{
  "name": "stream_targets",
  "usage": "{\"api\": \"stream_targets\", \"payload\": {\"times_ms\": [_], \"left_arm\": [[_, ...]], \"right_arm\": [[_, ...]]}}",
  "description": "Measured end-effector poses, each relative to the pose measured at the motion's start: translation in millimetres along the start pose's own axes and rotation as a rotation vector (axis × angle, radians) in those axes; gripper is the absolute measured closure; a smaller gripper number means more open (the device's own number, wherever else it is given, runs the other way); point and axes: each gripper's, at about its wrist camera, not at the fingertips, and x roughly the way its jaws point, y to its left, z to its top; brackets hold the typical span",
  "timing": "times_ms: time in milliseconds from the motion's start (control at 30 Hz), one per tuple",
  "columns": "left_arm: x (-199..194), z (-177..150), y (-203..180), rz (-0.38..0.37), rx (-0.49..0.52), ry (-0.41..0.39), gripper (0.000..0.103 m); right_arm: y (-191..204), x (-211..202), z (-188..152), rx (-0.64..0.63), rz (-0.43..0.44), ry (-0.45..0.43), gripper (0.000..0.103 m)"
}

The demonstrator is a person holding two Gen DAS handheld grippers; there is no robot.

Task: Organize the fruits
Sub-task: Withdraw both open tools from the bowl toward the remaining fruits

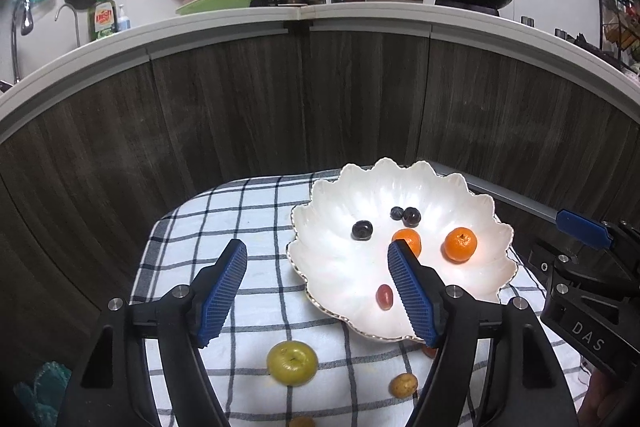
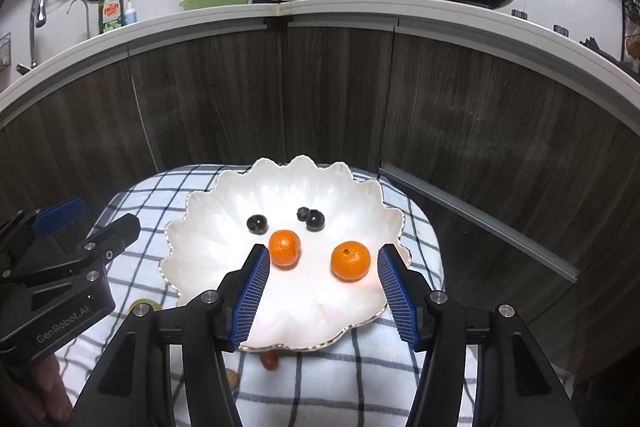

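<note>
White scalloped plate [image 1: 400, 183] is showing gold trim, sitting on a white cloth [image 1: 248, 211] checked in navy. Two oranges [image 2: 350, 261] are glowing bright; dark blueberries [image 2: 257, 223] beside them. Blue pads [image 1: 224, 291] are riding black grippers.

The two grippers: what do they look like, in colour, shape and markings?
Both the left gripper and the right gripper have black angular plastic frames with round silver bolts. Each has two long flat fingers faced with ribbed blue pads. White lettering reads "DAS" on the side of the right one and "GenRobot.AI" on the left one. No cables or sleeves show.
</note>
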Motion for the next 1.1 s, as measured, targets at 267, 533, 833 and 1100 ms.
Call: {"api": "stream_targets", "payload": {"times_ms": [267,533,833,1100], "left_arm": [[-20,-7,8,0.009,-0.002,-0.01,0.031],[-32,-14,15,0.02,-0.024,-0.009,0.031],[-42,-31,20,0.033,-0.021,-0.003,0.031],[-43,-53,28,0.045,-0.031,0.027,0.031]], "right_arm": [[5,-14,-5,0.0,0.0,-0.009,0.046],[14,-25,-12,-0.01,0.007,-0.008,0.046],[22,-34,-22,-0.025,0.016,-0.004,0.046],[32,-32,-40,-0.05,0.039,0.013,0.046]]}}
